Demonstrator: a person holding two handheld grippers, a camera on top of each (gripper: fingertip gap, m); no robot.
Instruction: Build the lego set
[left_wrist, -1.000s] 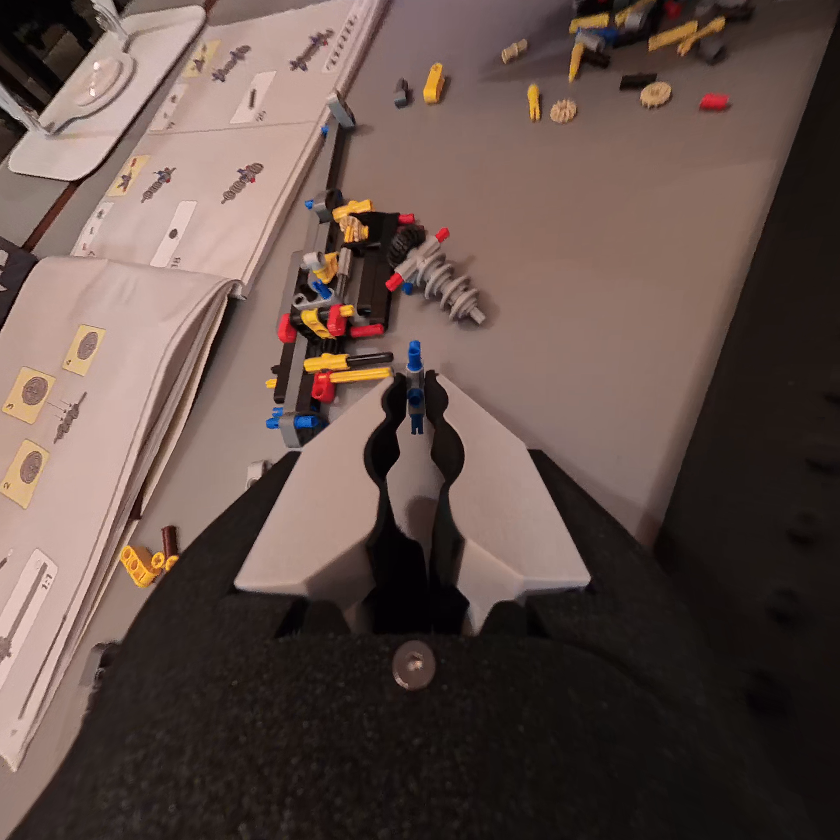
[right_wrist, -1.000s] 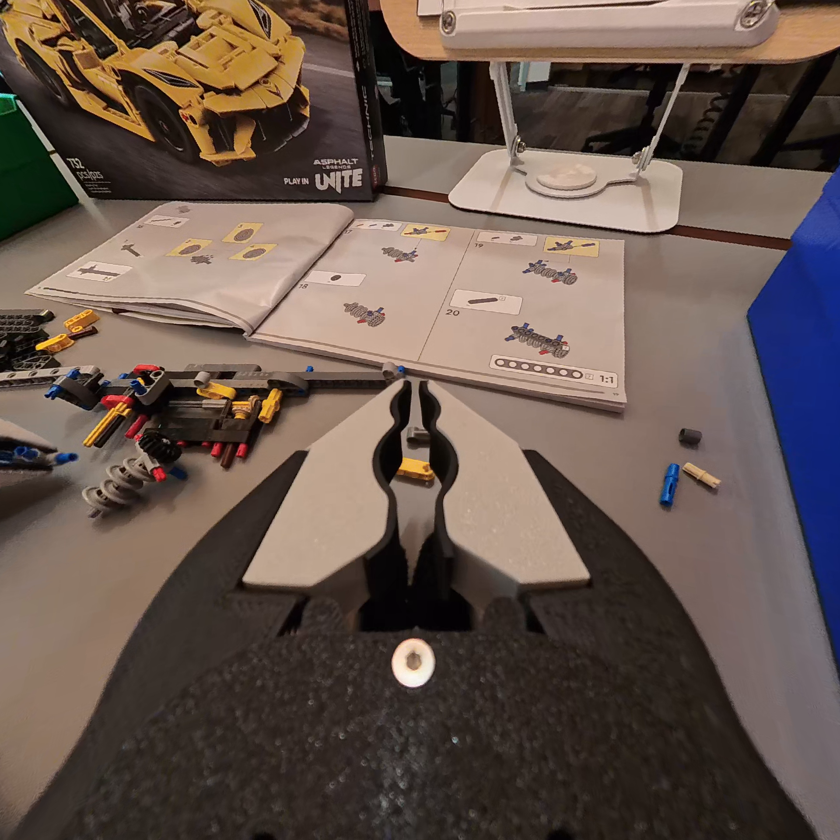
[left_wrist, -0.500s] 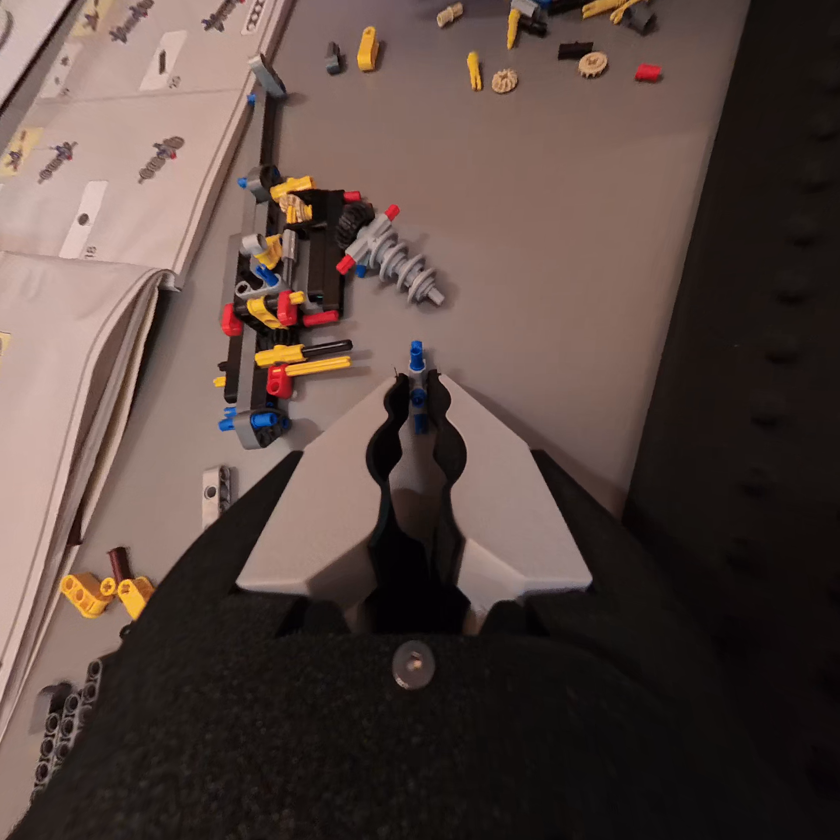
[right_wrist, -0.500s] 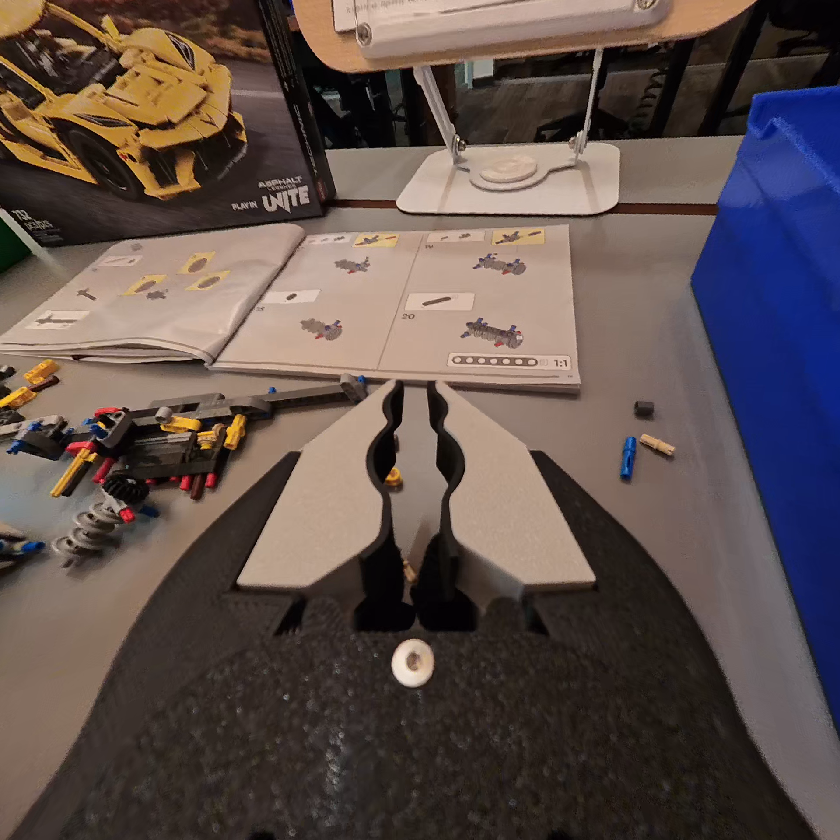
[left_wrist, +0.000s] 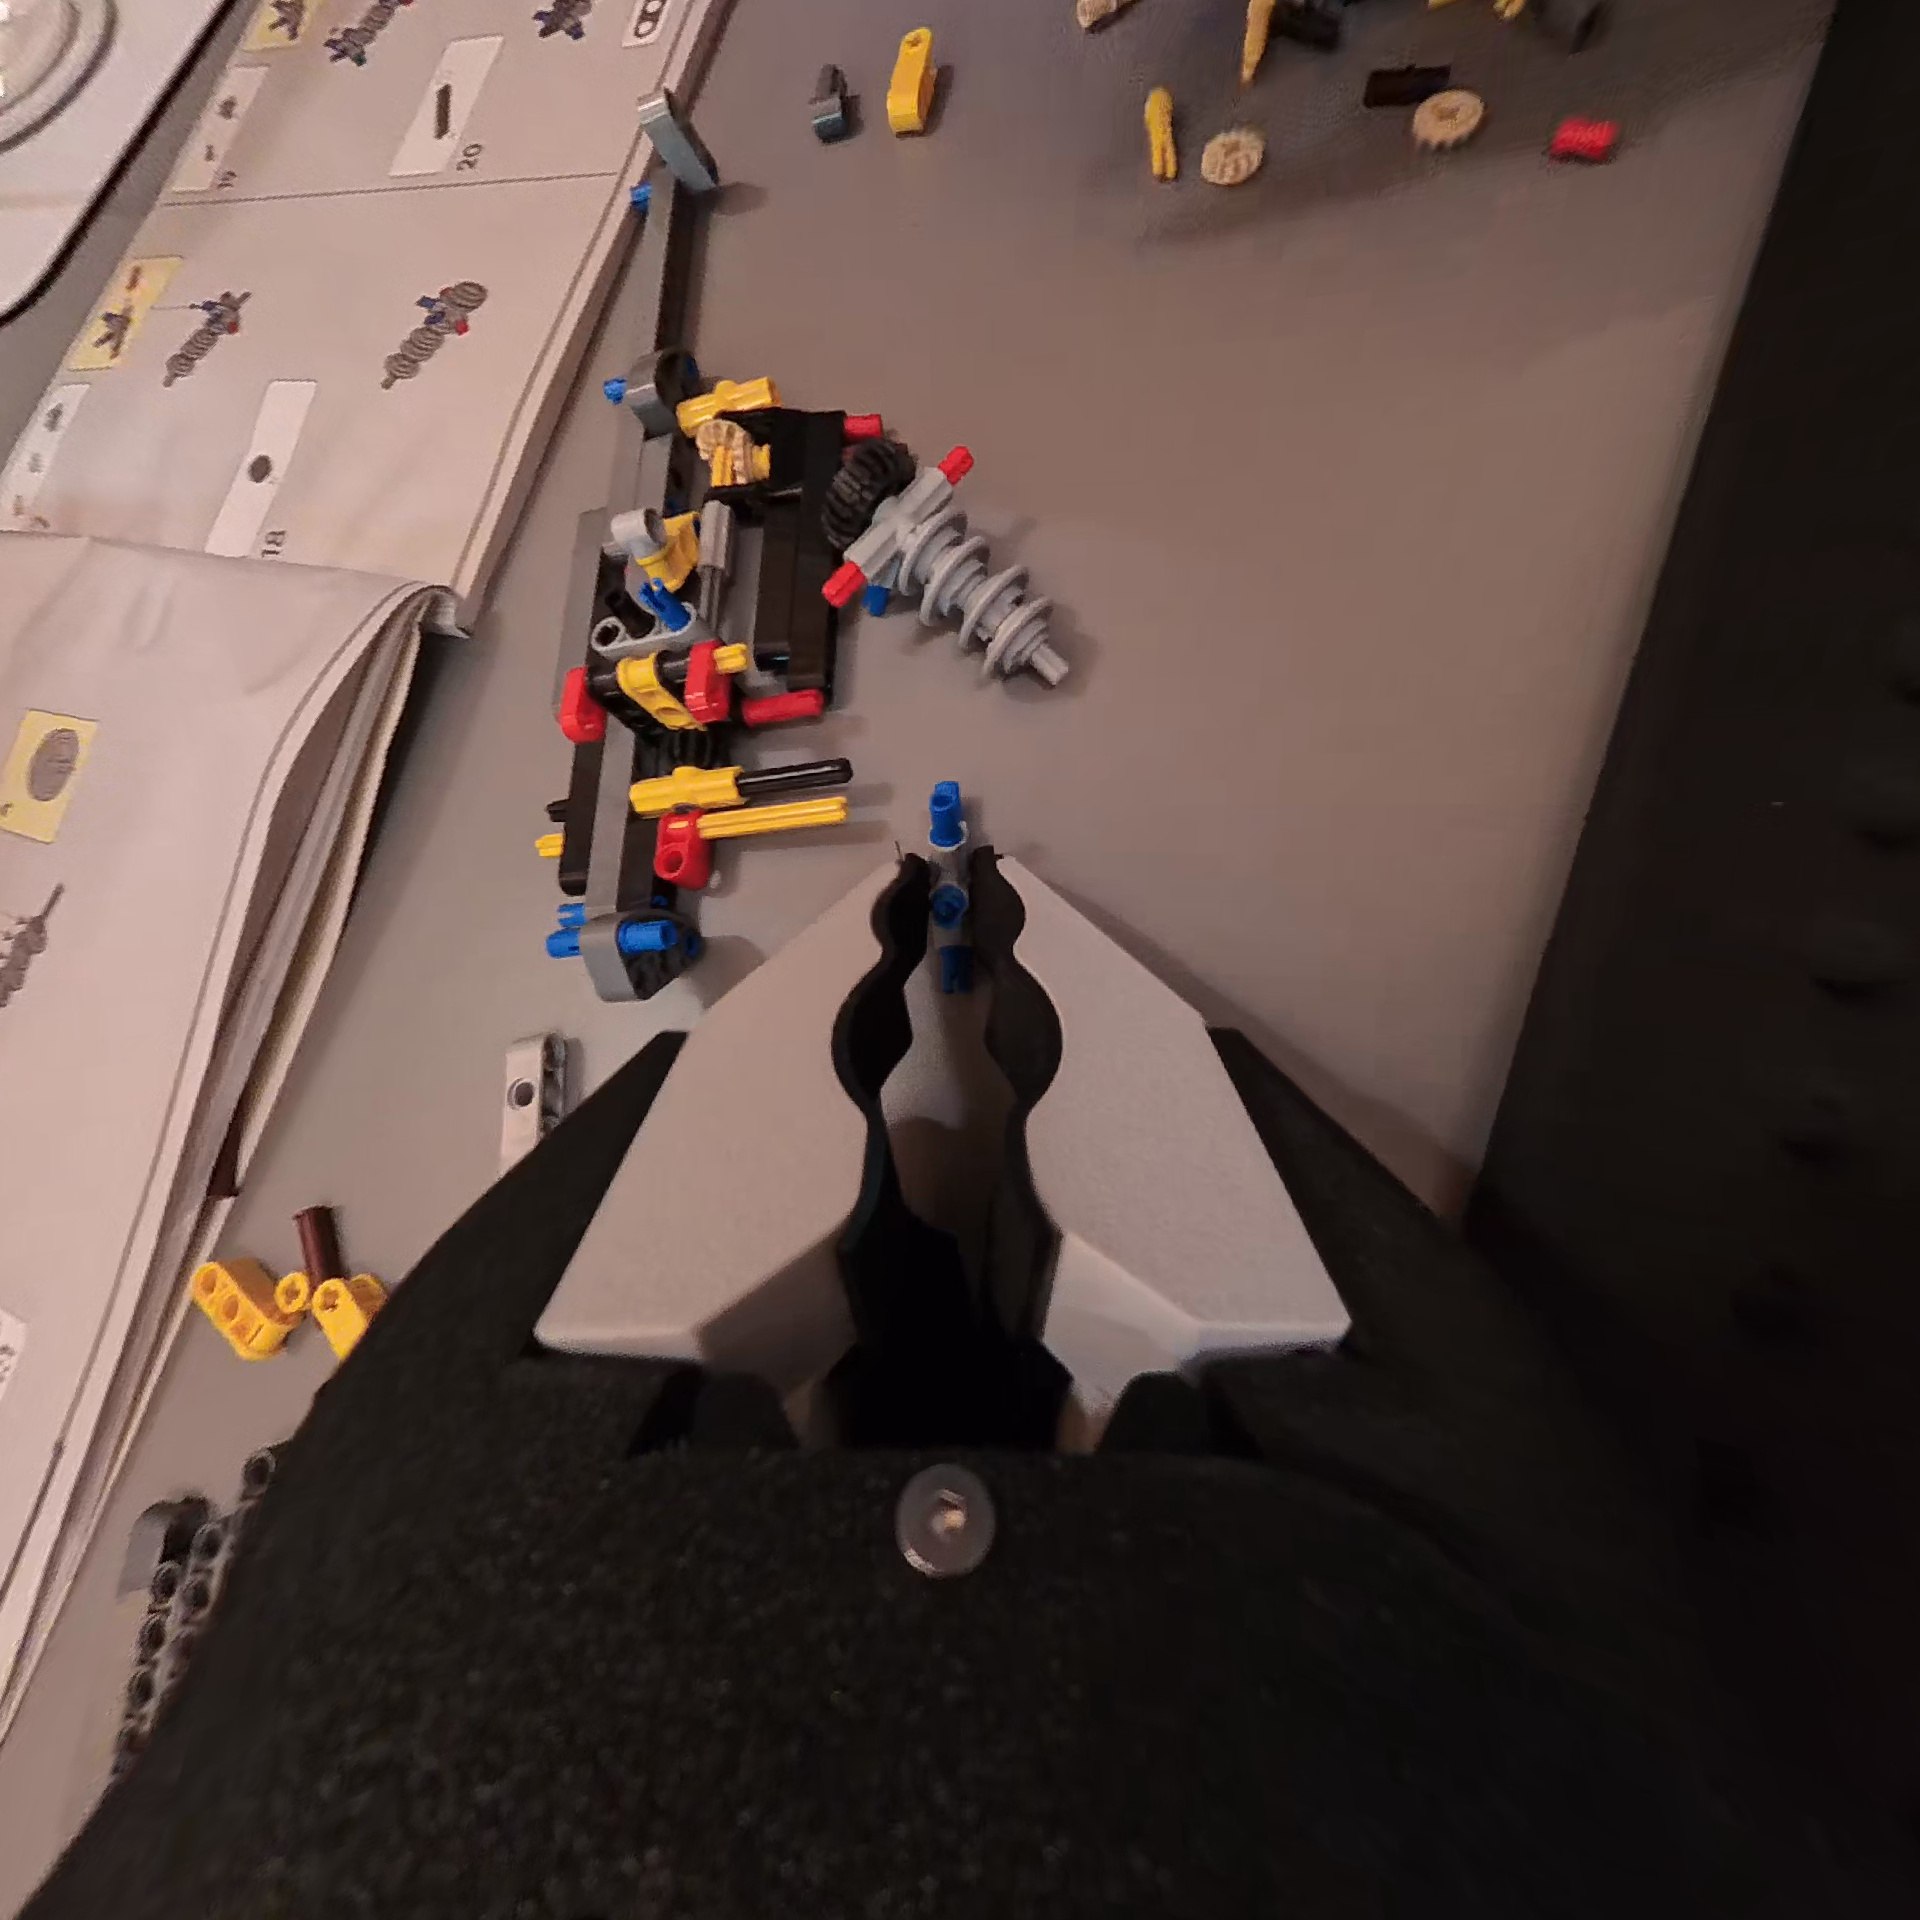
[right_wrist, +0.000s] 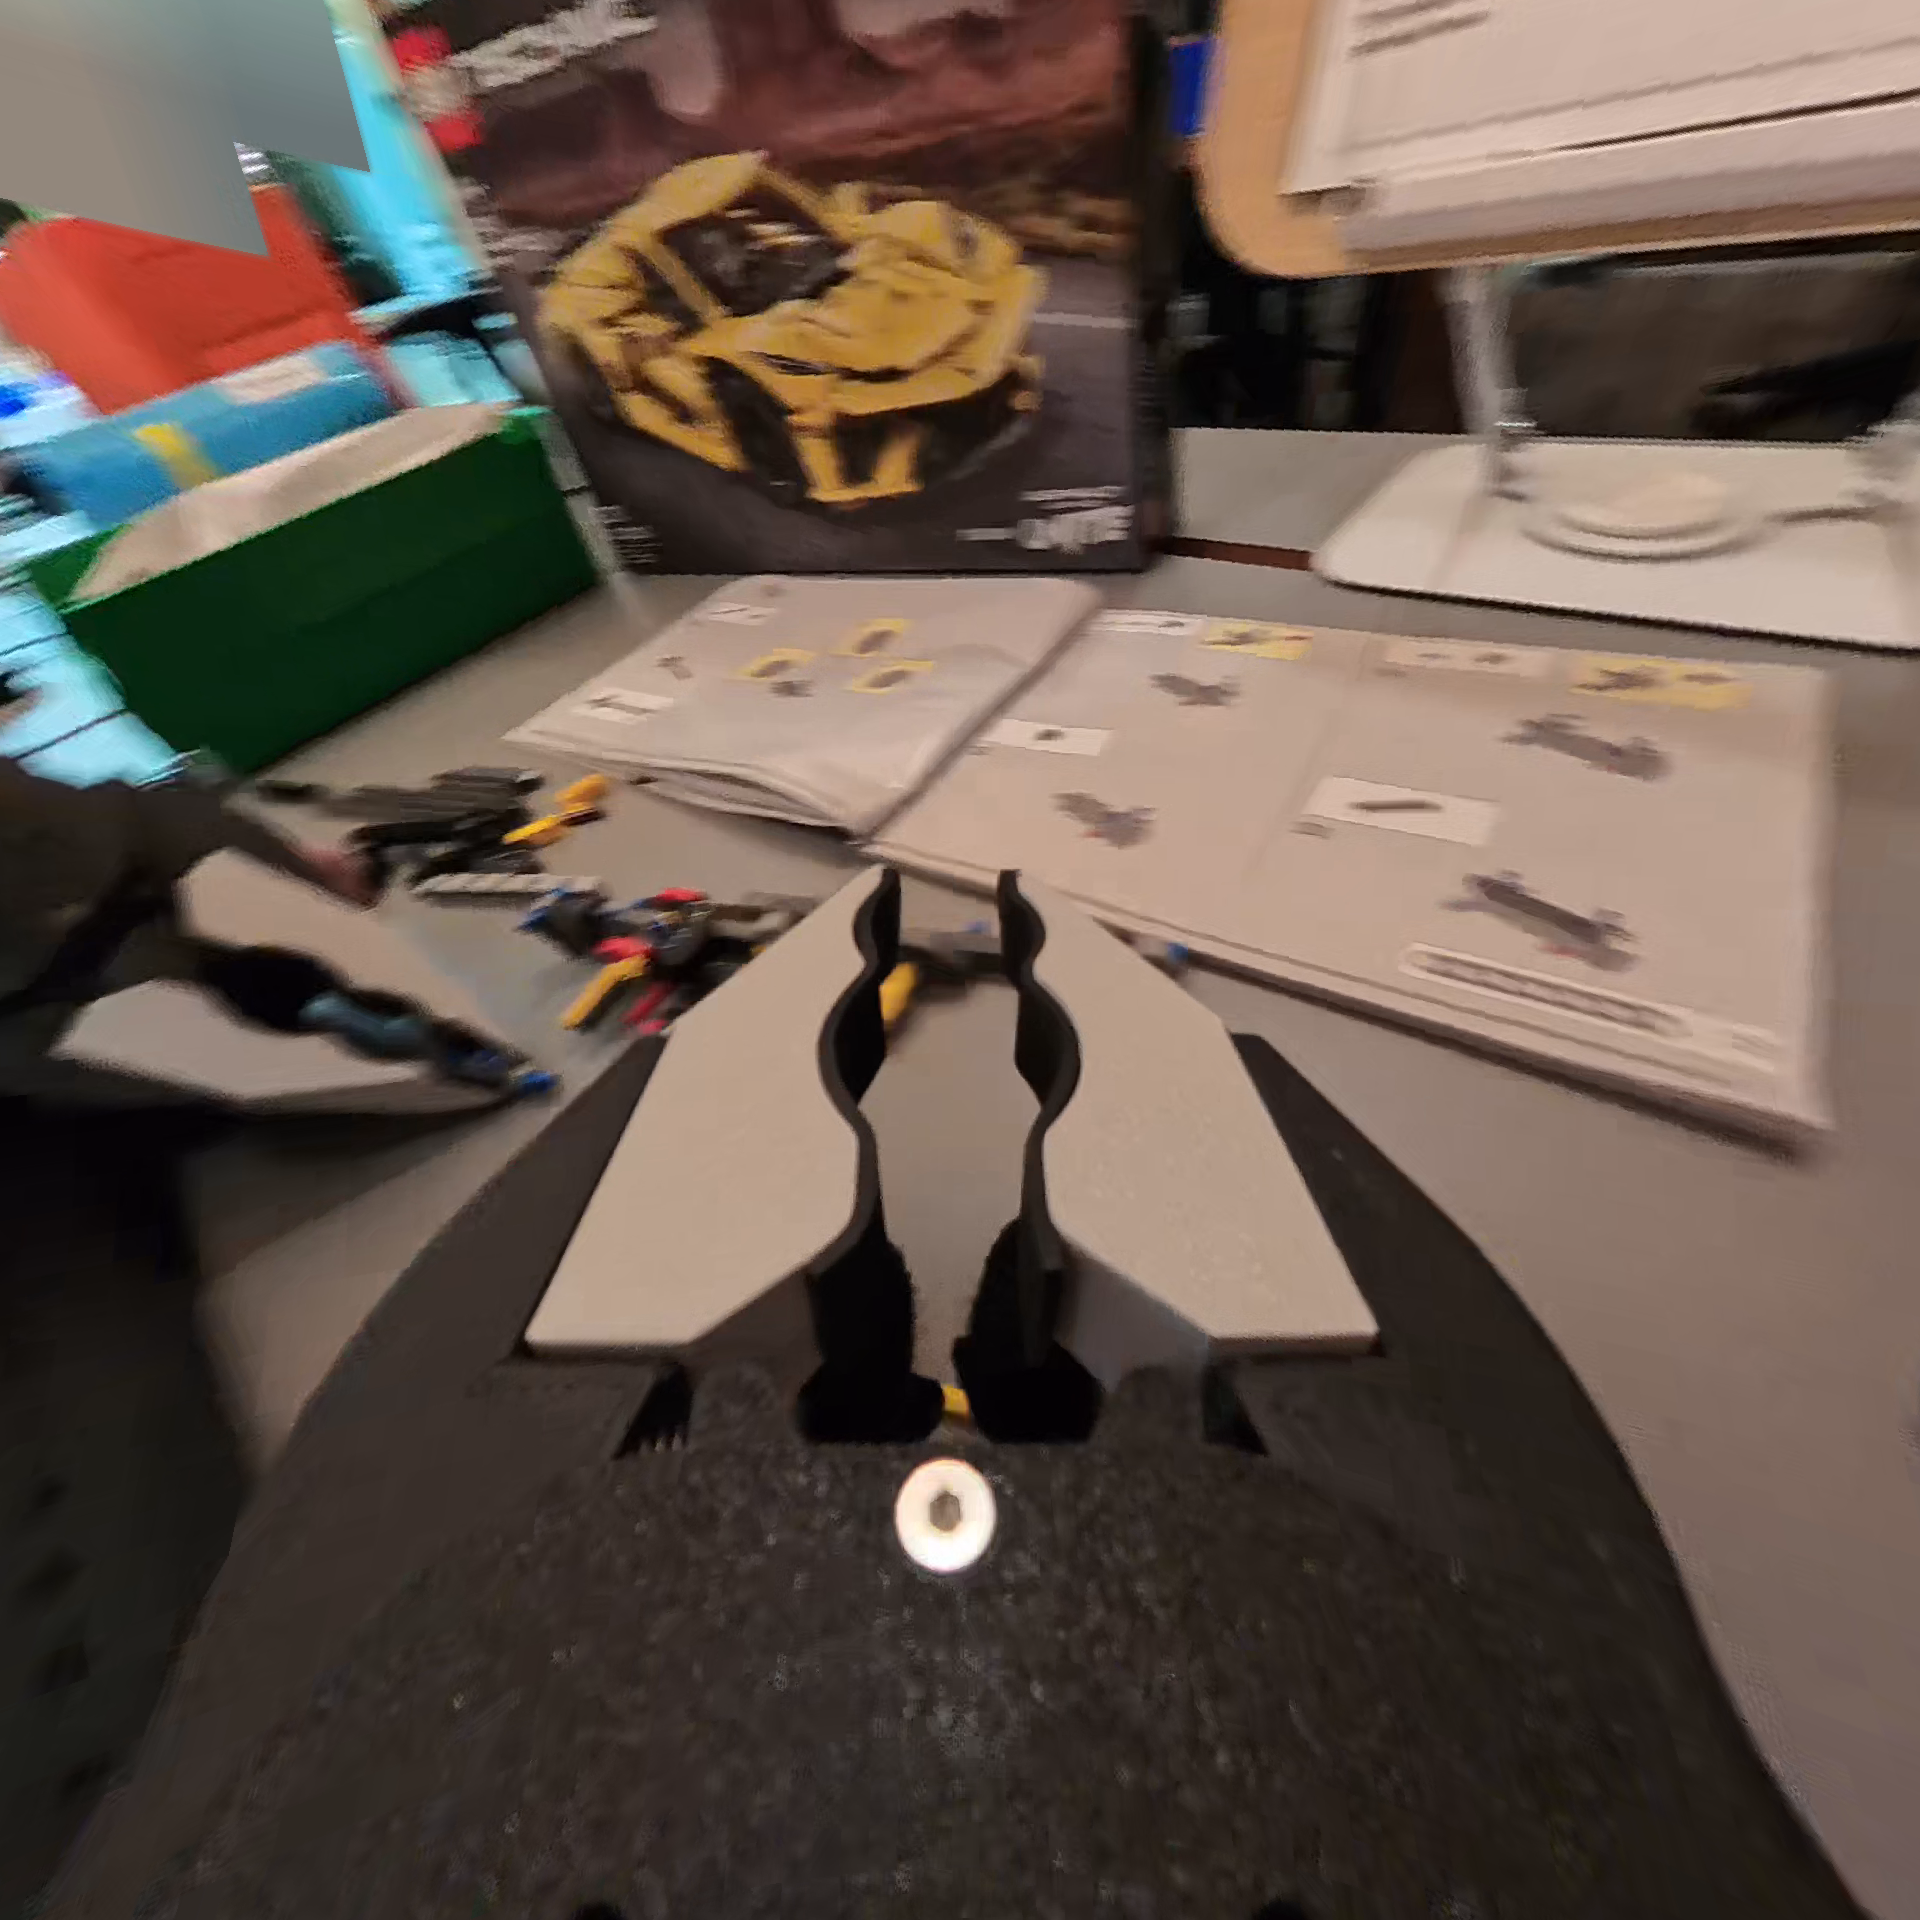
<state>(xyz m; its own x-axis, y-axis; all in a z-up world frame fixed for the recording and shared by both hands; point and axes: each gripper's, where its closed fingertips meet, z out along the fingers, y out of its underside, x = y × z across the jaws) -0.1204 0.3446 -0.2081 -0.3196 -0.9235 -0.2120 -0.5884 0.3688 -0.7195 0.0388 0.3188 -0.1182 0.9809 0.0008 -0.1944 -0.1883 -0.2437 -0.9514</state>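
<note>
My left gripper (left_wrist: 948, 883) is shut on a small grey and blue pin piece (left_wrist: 943, 831), held just above the grey table near its right edge. The partly built black, yellow and red assembly (left_wrist: 707, 644) lies ahead and to the left, with a grey ribbed shaft piece (left_wrist: 971, 587) beside it. My right gripper (right_wrist: 948, 894) is open and empty above the table. The assembly (right_wrist: 634, 935) lies just beyond its fingertips. The right wrist view is blurred. It shows the left gripper (right_wrist: 312, 1003) at the left with the blue piece.
The open instruction booklet (left_wrist: 312, 312) (right_wrist: 1351, 810) lies beside the assembly. Loose pieces (left_wrist: 1236, 156) lie at the far end, and yellow connectors (left_wrist: 281, 1299) at the near left. The set's box (right_wrist: 852, 343), a green bin (right_wrist: 312, 613) and a white stand base (right_wrist: 1610, 540) stand behind. The gap from one gripper's tips to the other's is roughly 20 centimeters.
My right gripper has opened wider and swung left, so the box and green bin now fill its view. My left gripper still holds the grey and blue piece, shifted slightly.
</note>
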